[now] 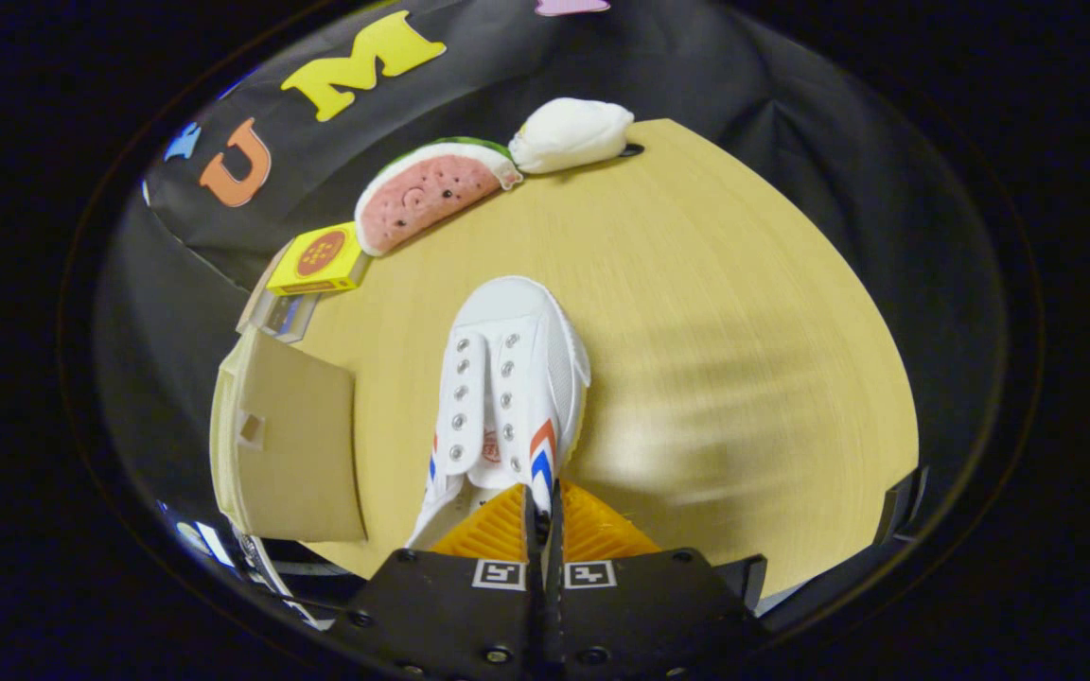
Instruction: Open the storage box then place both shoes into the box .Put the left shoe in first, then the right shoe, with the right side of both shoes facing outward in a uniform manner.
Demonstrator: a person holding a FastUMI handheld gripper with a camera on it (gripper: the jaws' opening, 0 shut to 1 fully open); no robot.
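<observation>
A white canvas shoe (507,378) with red and blue side stripes and empty eyelets points its toe away from me over the wooden table (744,312). My gripper (545,511) is shut on the rim of its heel opening, and the two fingers (498,530) nearly meet with only the thin collar between them. A blurred shadow of the shoe lies on the table to its right. Left of the shoe, at the table's edge, stands the beige storage box (294,445), with a flat panel bearing a small square cutout turned toward me.
Beyond the box lies a yellow carton (318,260) on a clear case. A plush watermelon slice (427,194) and a white plush dumpling (571,134) sit along the table's far edge. The black cloth wall rises behind them.
</observation>
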